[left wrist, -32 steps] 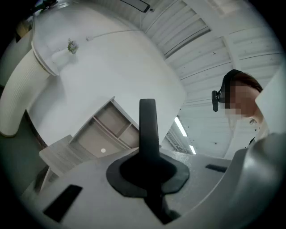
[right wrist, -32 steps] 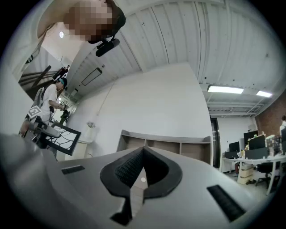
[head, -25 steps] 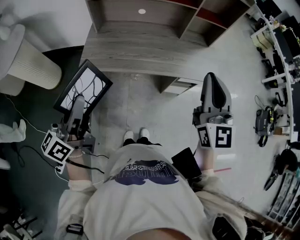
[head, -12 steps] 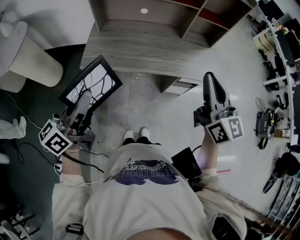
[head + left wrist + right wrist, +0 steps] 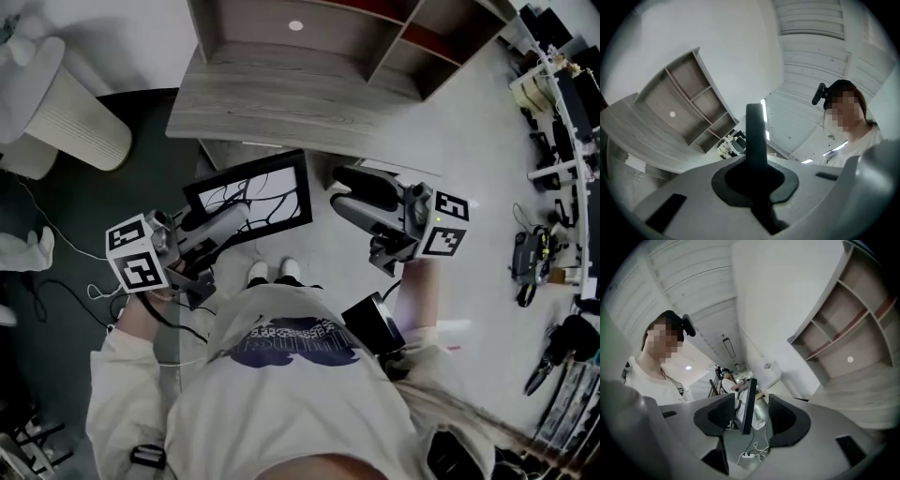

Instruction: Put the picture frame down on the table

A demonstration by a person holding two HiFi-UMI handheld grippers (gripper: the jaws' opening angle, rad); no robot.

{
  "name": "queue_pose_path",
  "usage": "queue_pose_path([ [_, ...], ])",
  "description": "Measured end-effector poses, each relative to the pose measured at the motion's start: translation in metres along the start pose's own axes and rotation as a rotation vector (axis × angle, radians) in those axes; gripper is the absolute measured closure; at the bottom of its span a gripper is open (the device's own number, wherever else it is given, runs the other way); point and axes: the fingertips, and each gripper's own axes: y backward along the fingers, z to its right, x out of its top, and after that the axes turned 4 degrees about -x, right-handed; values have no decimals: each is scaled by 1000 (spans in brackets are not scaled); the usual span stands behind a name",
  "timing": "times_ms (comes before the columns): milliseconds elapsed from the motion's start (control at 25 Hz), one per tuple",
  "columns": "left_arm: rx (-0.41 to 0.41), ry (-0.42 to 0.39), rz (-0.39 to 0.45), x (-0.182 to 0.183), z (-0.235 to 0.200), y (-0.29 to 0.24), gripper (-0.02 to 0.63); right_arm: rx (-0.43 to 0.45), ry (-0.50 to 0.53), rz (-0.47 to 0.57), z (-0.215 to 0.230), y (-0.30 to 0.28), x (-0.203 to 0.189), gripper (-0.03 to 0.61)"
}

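The picture frame [image 5: 251, 194], black-edged with a white branch drawing, hangs in the air in front of my body, below the grey wooden table [image 5: 281, 108]. My left gripper [image 5: 228, 218] is shut on its lower left edge. In the left gripper view the frame [image 5: 754, 136] shows edge-on, clamped between the jaws. My right gripper [image 5: 336, 190] lies level and points left at the frame's right edge. Its jaws have just been opening. The frame's edge [image 5: 746, 401] shows in the gap between them, and neither pad presses on it.
A wooden shelf unit [image 5: 309, 37] stands on the table's far side. A white ribbed cylinder [image 5: 70, 117] sits on a dark rug [image 5: 56, 309] at the left. Racks with tools [image 5: 562, 103] line the right. My feet [image 5: 272, 272] stand on the pale floor.
The left gripper has carried the frame right, to in front of me, and turned it flatter. The right gripper has rolled and swung to point left, and its jaws have opened.
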Motion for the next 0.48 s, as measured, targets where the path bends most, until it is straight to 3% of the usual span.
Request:
queue_pose_path([
  [160, -59, 62, -50, -23, -1, -41, 595, 50, -56, -97, 13, 8, -19, 360],
  [280, -75, 97, -47, -27, -7, -47, 595, 100, -106, -102, 12, 4, -28, 364],
  [480, -78, 96, -52, -29, -9, -49, 595, 98, -121, -78, 10, 5, -29, 457],
])
